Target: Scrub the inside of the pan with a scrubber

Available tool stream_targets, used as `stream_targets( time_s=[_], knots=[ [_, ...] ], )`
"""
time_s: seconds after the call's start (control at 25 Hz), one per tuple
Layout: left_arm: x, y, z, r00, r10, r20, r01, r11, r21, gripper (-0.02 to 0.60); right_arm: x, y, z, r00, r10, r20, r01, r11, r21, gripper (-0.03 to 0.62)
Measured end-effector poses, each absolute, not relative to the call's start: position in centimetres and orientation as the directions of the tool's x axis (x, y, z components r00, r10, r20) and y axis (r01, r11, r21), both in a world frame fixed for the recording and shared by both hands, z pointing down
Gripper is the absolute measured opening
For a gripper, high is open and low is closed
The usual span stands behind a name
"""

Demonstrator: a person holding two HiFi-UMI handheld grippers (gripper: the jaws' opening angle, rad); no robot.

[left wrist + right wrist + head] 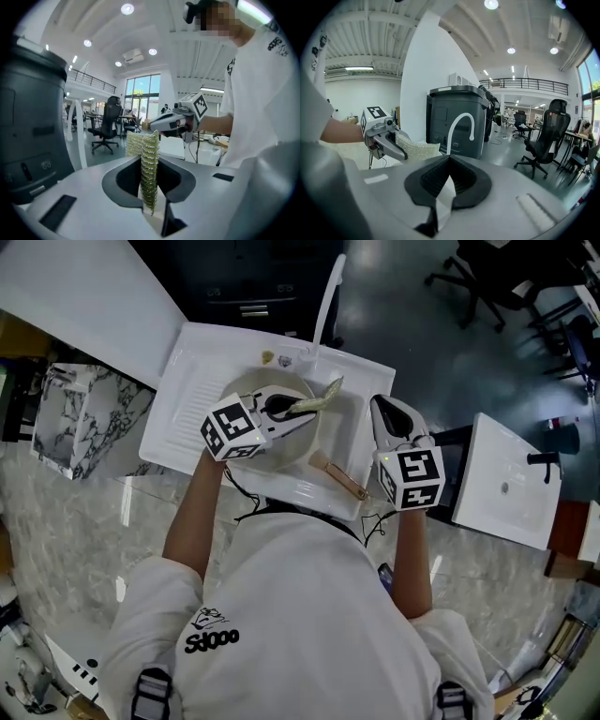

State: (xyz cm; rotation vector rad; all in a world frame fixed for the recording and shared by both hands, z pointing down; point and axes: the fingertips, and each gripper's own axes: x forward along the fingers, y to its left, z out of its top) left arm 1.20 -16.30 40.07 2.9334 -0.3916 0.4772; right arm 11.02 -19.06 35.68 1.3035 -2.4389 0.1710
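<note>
Left gripper [284,408] clamps a thin yellow-green mesh scrubber [149,164] over the round pale pan [298,444]. Right gripper [385,406] is closed on nothing.

A white sink unit [361,367] is standing in the middle, its ribbed drainboard [187,413] lying to the left and a white curved faucet [328,296] rising from its far edge. A wooden-handled tool [342,479] is lying slantwise in the basin (its head is too small to make out). A marble-patterned box [70,418] is standing left of the unit. A second white sink unit [511,493] is standing to the right, carrying a black faucet [544,457]. Black office chairs [487,277] are standing on the dark floor beyond, and a dark drawer cabinet [246,296] is standing behind the faucet.
</note>
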Motion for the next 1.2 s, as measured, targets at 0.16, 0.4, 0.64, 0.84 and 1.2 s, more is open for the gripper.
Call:
stream_targets(
  time_s=[0.16,0.4,0.64,0.84,1.2],
  knots=[
    [0.7,-19.0,36.1,0.881,-0.391,0.267,-0.406,-0.914,-0.001,0.064,10.7,-19.9,33.1,-0.515,-0.793,0.325,-0.807,0.576,0.127,0.009],
    [-1.1,-23.2,30.9,0.776,-0.61,0.159,-0.601,-0.792,-0.103,0.064,10.3,-21.7,28.8,-0.518,-0.817,0.251,-0.787,0.571,0.234,0.011],
    [-2.4,-24.9,27.8,0.687,-0.718,0.111,-0.684,-0.69,-0.236,0.063,10.5,-22.2,25.0,-0.523,-0.835,0.172,-0.783,0.551,0.288,0.011],
    [-3.5,-25.1,26.0,0.66,-0.745,0.096,-0.704,-0.658,-0.267,0.064,11.3,-22.5,23.3,-0.504,-0.853,0.136,-0.797,0.52,0.308,0.011],
    [-5.3,-24.3,22.1,0.635,-0.772,0.038,-0.725,-0.612,-0.317,0.064,10.8,-22.0,21.3,-0.524,-0.846,0.098,-0.784,0.524,0.333,0.011]
  ],
)
